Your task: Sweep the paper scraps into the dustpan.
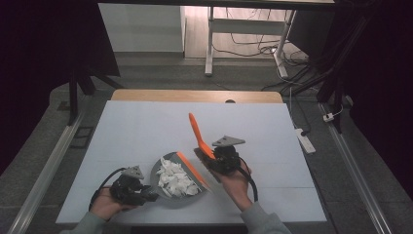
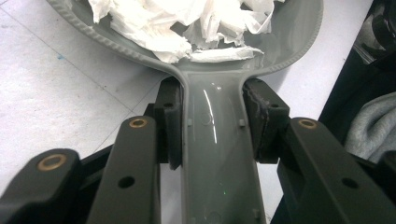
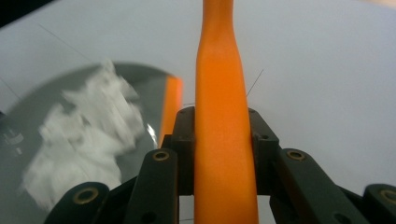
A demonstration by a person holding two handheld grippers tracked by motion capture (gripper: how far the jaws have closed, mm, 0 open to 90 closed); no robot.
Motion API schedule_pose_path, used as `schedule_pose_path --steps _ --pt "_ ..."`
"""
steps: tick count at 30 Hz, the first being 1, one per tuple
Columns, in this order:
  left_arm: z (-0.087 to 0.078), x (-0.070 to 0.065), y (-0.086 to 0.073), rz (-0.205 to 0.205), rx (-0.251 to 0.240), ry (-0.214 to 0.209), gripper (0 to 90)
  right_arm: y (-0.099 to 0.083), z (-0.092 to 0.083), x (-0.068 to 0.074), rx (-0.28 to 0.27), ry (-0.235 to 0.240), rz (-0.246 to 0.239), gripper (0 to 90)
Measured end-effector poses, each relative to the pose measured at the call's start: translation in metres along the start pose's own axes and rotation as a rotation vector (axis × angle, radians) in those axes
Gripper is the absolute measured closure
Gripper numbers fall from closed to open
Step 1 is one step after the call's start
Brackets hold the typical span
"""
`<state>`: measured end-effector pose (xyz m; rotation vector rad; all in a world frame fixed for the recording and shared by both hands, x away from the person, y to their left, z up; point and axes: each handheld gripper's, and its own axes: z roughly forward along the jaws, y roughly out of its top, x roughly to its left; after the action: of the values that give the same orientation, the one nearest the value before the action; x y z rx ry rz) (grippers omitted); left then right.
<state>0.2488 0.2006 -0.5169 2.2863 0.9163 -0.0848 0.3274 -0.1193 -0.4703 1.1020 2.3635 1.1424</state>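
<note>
Your left gripper point(image 1: 146, 194) clamps the grey dustpan point(image 1: 179, 176) handle, the pan flat on the surface point(image 1: 146, 126) and full of paper scraps point(image 1: 174, 179). Your right gripper point(image 1: 210, 155) grips the orange brush point(image 1: 198, 137), lifted clear. Sweeping looks finished; next, carry the pan level.

High view: worktop point(image 1: 146, 126) evenly and brightly lit, surroundings dark at both sides. Left gripper view sharp, with a glare streak on the grey dustpan handle point(image 2: 217, 154). Right gripper view: paper scraps point(image 3: 79, 140) smeared by blur, near jaws soft.
</note>
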Motion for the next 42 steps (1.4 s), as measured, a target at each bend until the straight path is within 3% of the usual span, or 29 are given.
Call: schedule_pose_path --steps 6,11,17,23,29,33,36,42 --pt "-0.004 -0.004 -0.005 0.001 0.001 0.007 61.4 -0.033 -0.019 -0.004 0.04 -0.031 0.086 70.2" --pt "-0.003 -0.008 -0.007 0.003 0.005 0.016 61.4 -0.044 -0.023 0.009 0.064 -0.035 0.086 70.3" --pt "-0.002 -0.01 -0.006 0.01 0.011 0.016 61.4 -0.038 -0.008 0.028 0.05 -0.02 0.084 70.3" --pt "-0.001 -0.01 -0.006 0.01 0.011 0.017 61.4 -0.022 0.011 0.047 0.019 0.044 0.094 70.3" --pt "-0.001 -0.007 -0.006 0.01 0.015 0.01 61.4 -0.001 0.019 0.066 -0.003 0.11 0.032 70.3" --pt "-0.001 -0.007 -0.006 0.009 0.013 0.008 61.4 0.01 0.015 0.064 -0.044 0.108 0.019 70.3" --pt "0.0 -0.007 -0.006 0.01 0.014 0.006 61.4 0.015 0.011 0.055 -0.067 0.095 0.018 70.3" --pt "0.0 -0.006 -0.006 0.006 0.015 0.004 61.4 0.016 0.004 0.035 -0.06 0.097 0.034 70.3"
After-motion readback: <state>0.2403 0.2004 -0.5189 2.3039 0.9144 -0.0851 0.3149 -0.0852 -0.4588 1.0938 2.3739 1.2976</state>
